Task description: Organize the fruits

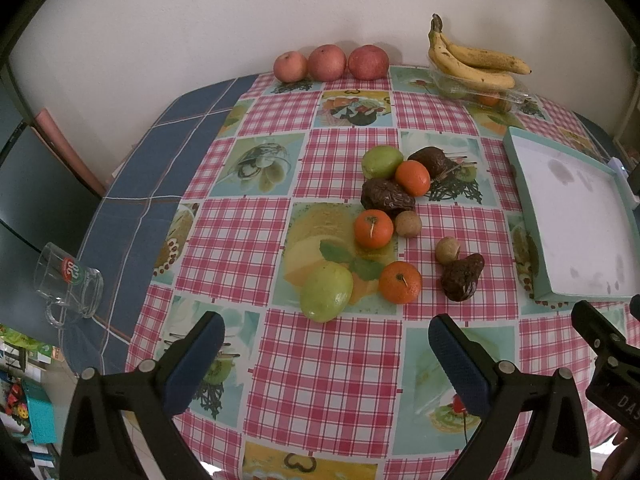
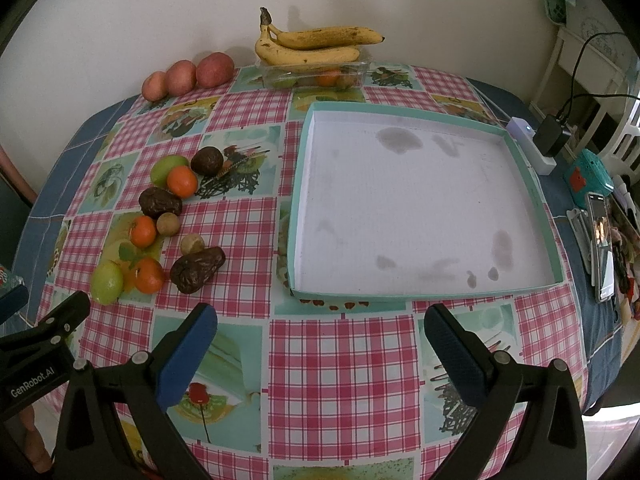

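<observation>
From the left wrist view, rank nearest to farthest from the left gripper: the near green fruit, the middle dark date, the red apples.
1. Near green fruit, just ahead of the left gripper.
2. Middle dark date, mid-table.
3. Red apples, at the wall.

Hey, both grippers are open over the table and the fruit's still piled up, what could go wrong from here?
1. The round tangerines and the small brown fruits could roll when nudged; they lie touching others in the pile.
2. The dark wrinkled fruit looks soft, so a hard squeeze might crush it.
3. The glass mug lies tipped near the table's left edge; the left gripper could knock it off.
</observation>
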`<action>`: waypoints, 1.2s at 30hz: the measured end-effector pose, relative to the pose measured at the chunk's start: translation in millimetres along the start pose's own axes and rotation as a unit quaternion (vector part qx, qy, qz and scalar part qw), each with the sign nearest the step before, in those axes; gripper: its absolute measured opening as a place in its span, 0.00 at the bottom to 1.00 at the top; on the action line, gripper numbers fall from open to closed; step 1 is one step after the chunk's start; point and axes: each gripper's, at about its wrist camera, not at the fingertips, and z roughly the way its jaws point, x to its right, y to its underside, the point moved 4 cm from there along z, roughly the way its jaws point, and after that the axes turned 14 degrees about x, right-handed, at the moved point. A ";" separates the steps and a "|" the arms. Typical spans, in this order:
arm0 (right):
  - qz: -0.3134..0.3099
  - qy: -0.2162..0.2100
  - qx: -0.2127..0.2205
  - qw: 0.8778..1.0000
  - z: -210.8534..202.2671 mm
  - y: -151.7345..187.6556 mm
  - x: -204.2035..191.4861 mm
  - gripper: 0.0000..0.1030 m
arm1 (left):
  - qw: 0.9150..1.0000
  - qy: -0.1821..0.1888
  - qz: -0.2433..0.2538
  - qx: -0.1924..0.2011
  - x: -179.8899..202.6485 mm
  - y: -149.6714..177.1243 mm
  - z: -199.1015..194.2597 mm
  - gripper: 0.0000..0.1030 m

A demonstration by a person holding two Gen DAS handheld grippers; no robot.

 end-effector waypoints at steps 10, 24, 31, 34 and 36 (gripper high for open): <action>0.000 0.000 -0.001 1.000 0.4 0.0 -0.3 1.00 | 1.000 0.000 0.000 0.000 4.7 0.0 -1.6 1.00; 0.000 0.000 -0.002 1.000 0.4 -4.3 -1.2 1.00 | 1.000 -0.001 -0.007 0.001 5.7 1.2 -4.1 1.00; 0.004 -0.006 -0.004 1.000 3.2 -0.6 -3.7 1.00 | 0.997 -0.007 -0.072 0.014 -16.1 -2.0 3.3 1.00; 0.006 -0.014 -0.001 1.000 7.0 -3.2 -6.6 1.00 | 0.993 -0.019 -0.106 0.043 -34.1 -8.0 4.9 1.00; 0.003 -0.029 0.007 1.000 7.7 -6.9 -12.4 1.00 | 0.990 -0.030 -0.128 0.058 -45.9 -11.0 7.0 1.00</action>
